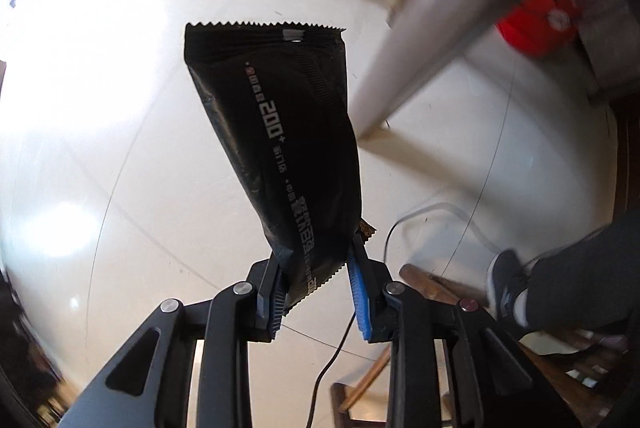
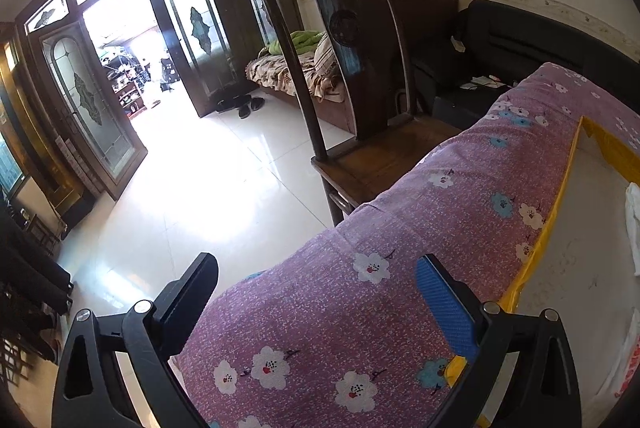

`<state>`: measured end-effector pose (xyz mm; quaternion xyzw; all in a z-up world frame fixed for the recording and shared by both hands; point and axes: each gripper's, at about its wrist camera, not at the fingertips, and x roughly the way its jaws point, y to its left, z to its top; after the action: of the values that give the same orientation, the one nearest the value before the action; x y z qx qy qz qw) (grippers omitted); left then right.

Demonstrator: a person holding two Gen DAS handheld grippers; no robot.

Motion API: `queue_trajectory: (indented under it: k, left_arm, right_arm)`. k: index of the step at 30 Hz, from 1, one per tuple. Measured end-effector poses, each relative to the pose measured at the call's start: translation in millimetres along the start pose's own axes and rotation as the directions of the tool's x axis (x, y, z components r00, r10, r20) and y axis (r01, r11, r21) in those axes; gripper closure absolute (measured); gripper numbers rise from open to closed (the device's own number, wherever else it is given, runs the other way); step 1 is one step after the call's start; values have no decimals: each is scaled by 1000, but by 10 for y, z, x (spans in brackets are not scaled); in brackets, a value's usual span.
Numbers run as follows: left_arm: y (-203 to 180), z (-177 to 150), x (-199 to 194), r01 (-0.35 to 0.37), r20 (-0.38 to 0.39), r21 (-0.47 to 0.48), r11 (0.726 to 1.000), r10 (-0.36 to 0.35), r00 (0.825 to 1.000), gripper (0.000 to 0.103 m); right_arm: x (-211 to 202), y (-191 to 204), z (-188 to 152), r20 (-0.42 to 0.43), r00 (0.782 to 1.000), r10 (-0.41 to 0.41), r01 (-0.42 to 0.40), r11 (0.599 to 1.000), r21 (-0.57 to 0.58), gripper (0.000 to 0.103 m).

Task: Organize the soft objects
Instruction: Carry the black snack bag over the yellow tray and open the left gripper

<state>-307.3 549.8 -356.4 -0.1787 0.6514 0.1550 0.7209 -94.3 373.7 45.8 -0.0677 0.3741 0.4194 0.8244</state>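
1 black packet (image 1: 276,144) hangs over the floor (image 1: 120,148), pinched at its end seam by our left gripper (image 1: 316,268). Light, limp, slick film: we grip seams. Our right gripper (image 2: 316,292) stands wide, empty.

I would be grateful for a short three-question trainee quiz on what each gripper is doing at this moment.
1. True or false: the left gripper is shut on a black foil packet.
2. What hangs below that packet?
A. a carpet
B. a pale tiled floor
C. a sink
3. Fill in: the right gripper has its fingers on either side of a purple ____ cloth.

Key
1. True; the blue pads pinch the packet's lower end.
2. B
3. floral; the jaws stand wide, and whether they press the cloth cannot be told.
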Motion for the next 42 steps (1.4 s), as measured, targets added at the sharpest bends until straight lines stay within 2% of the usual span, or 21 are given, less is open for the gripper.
queue_trajectory:
  k: [4, 7, 9, 11, 12, 13, 14, 16, 19, 20, 24, 26, 28, 30, 33, 37, 39, 40, 42]
  left_arm:
    - [262, -200, -771, 0, 121, -154, 988, 18, 993, 76]
    - [427, -264, -1495, 20, 244, -244, 970, 41, 969, 76]
    - [413, -366, -1933, 35, 337, -280, 959, 64, 939, 76]
    - [414, -406, -2402, 49, 426, -293, 955, 84, 901, 76]
    - [384, -428, -2648, 57, 472, -295, 954, 93, 877, 76]
    - [352, -437, -2816, 69, 505, -292, 954, 92, 858, 76]
    - [294, -416, -3053, 86, 546, -278, 957, 85, 833, 75]
    - [49, -432, -3257, 110, 600, -245, 963, 62, 798, 75]
    - [-449, -304, -3524, 143, 656, -144, 979, -14, 754, 75]
    - [-719, -283, -3497, 147, 668, -111, 983, -36, 744, 75]
    - [-1429, -99, -3815, 191, 703, 42, 981, -164, 692, 75]
    - [-1843, 128, -3893, 213, 703, 118, 970, -233, 672, 75]
    - [-2157, 220, -3977, 226, 694, 179, 957, -286, 660, 75]
    - [-2491, 324, -4098, 236, 672, 252, 939, -345, 655, 75]
    - [-3024, 517, -4198, 217, 634, 324, 921, -382, 672, 75]
    - [-3604, 1175, -4117, 223, 557, 385, 895, -418, 717, 74]
    - [-3873, 1557, -4037, 230, 511, 402, 886, -426, 746, 73]
    - [-3911, 1589, -4113, 216, 507, 402, 890, -413, 756, 73]
    - [-4163, 1857, -4022, 129, 520, 408, 904, -345, 781, 69]
  right_arm:
    - [22, -27, 8, -11, 1000, 1, -1, 1000, 9, 2]
    - [65, -65, 20, -34, 999, -8, 9, 1000, 25, 2]
    - [81, -75, 15, -50, 998, -32, 33, 999, 33, 2]
    - [18, -65, -1, -54, 996, -77, 79, 996, 33, 2]
    - [-59, -55, -33, -64, 996, -68, 71, 997, 36, 2]
    - [-207, -44, -97, -65, 998, -20, 24, 998, 55, 2]
    - [-410, -26, -180, -54, 998, 42, -38, 996, 77, 2]
    - [-836, 48, -338, -26, 994, 104, -102, 993, 61, 2]
    - [-1549, 58, -566, 63, 991, 121, -121, 993, 3, 2]
    - [-1746, 21, -638, 89, 989, 119, -119, 993, -6, 2]
    - [-2463, -395, -1034, 152, 985, 84, -91, 995, 34, 2]
    - [-2734, -768, -1299, 151, 989, 0, -16, 994, 108, 2]
    - [-2899, -1137, -1509, 128, 989, -80, 56, 983, 177, 2]
    - [-3050, -1498, -1657, 111, 980, -164, 132, 959, 249, 2]
    - [-3340, -2035, -1927, 92, 965, -244, 190, 900, 392, 2]
    - [-3673, -2496, -2189, 115, 950, -289, 184, 821, 541, 2]
    - [-3754, -2571, -2241, 121, 942, -313, 195, 803, 563, 2]
    - [-3776, -2580, -2244, 122, 939, -321, 198, 797, 571, 2]
    - [-3811, -2568, -2255, 121, 936, -330, 204, 791, 576, 2]
